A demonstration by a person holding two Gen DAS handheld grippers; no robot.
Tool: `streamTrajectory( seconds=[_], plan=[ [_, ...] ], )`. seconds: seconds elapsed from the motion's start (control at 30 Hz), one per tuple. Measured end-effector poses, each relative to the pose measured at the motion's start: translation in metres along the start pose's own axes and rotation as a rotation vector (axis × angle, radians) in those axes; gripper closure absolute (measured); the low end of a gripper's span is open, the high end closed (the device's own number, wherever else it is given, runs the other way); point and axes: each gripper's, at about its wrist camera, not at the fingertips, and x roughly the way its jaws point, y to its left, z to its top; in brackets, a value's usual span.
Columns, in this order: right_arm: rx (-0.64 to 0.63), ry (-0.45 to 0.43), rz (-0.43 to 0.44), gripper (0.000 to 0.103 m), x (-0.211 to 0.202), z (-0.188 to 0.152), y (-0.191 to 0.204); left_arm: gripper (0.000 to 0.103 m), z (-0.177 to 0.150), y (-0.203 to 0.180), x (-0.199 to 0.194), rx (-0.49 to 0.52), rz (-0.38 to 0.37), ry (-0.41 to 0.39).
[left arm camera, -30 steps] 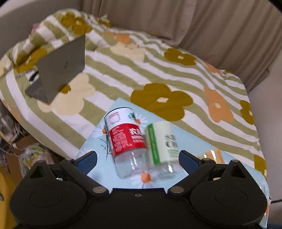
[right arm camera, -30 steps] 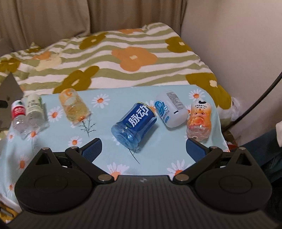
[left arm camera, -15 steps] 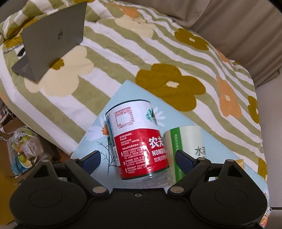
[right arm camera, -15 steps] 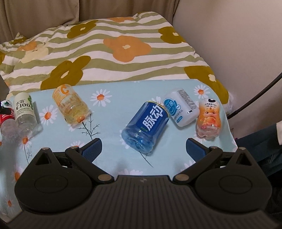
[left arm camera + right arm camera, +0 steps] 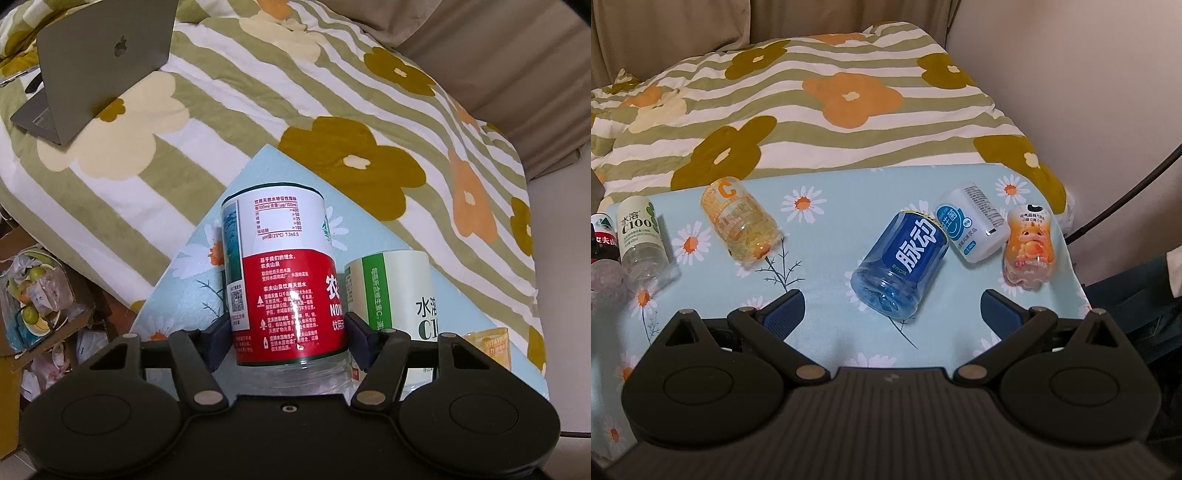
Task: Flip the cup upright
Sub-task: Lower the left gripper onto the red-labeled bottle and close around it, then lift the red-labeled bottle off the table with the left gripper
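- Daisy-print blue cloth (image 5: 827,266) covers the table, flowered striped bedding (image 5: 820,122) behind, an open laptop (image 5: 99,70) on it at far left.
- Left gripper (image 5: 290,338) has its jaws pressed against the red-labelled cup (image 5: 284,288), which lies on its side at the cloth's left edge.
- Green-labelled cup (image 5: 399,295) lies right alongside, crowding the right finger.
- Then the yellow cup (image 5: 738,221), blue cup (image 5: 905,258), white cup (image 5: 971,225), orange cup (image 5: 1028,247), all toppled.
- Right gripper (image 5: 892,314) hangs near the blue cup, jaws wide apart.

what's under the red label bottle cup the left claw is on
The red-and-white-labelled clear plastic cup lies on the light blue daisy-print cloth. The patch directly beneath it is covered.
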Motion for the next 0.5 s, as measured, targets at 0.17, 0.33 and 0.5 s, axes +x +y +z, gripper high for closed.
streamTrajectory(
  seconds=[0.17,0.33,0.5],
  plan=[
    [0.001,-0.016,0.017,0.000,-0.004,-0.003,-0.005,0.035,-0.005,-0.003,-0.013,0.013,0.005,-0.033],
    [0.003,-0.039,0.049,0.000,-0.011,-0.008,-0.015,0.035,-0.019,-0.013,-0.036,0.041,0.007,-0.080],
    [-0.002,-0.074,0.088,0.000,-0.021,-0.018,-0.031,0.035,-0.043,-0.032,-0.061,0.095,0.007,-0.123]
  ],
)
